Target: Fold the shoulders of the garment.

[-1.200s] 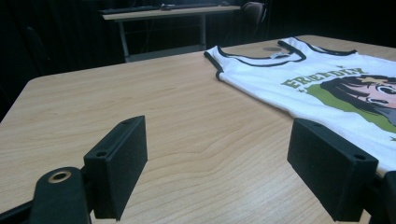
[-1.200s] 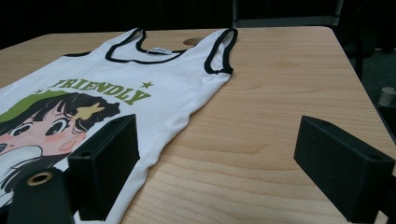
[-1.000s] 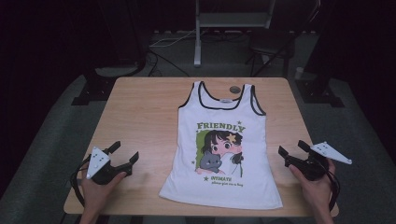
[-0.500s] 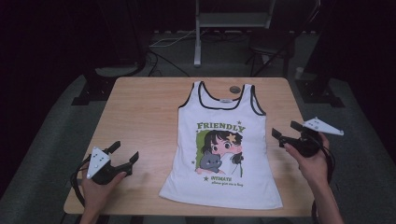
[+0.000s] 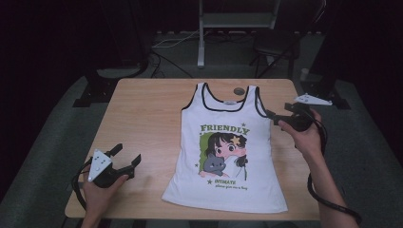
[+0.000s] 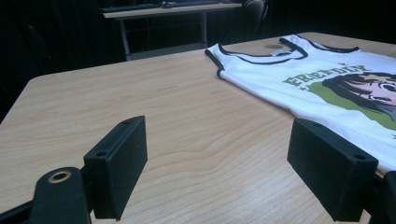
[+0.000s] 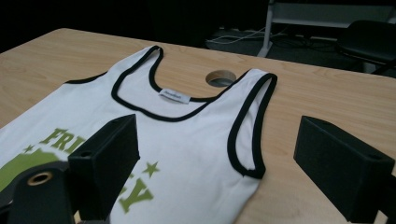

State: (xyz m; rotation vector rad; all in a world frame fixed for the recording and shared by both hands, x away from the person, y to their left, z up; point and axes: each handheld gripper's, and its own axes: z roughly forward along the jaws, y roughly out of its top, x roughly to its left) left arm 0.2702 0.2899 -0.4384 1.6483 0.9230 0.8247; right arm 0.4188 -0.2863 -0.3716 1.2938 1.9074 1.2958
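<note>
The tank top (image 5: 228, 152) lies flat on the table (image 5: 147, 118), a little to the right of the middle, with its neck at the far side and its hem near your edge. Just behind the neck there is a round hole (image 5: 239, 90) in the table top, between the two straps. Your left gripper (image 5: 127, 157) is near the front left corner, well apart from the tank top, over bare wood. Your right gripper (image 5: 279, 113) is at the right side, just beside the right strap. Behind the table, on the floor, stand a frame (image 5: 237, 19) and a chair (image 5: 280, 42).
</note>
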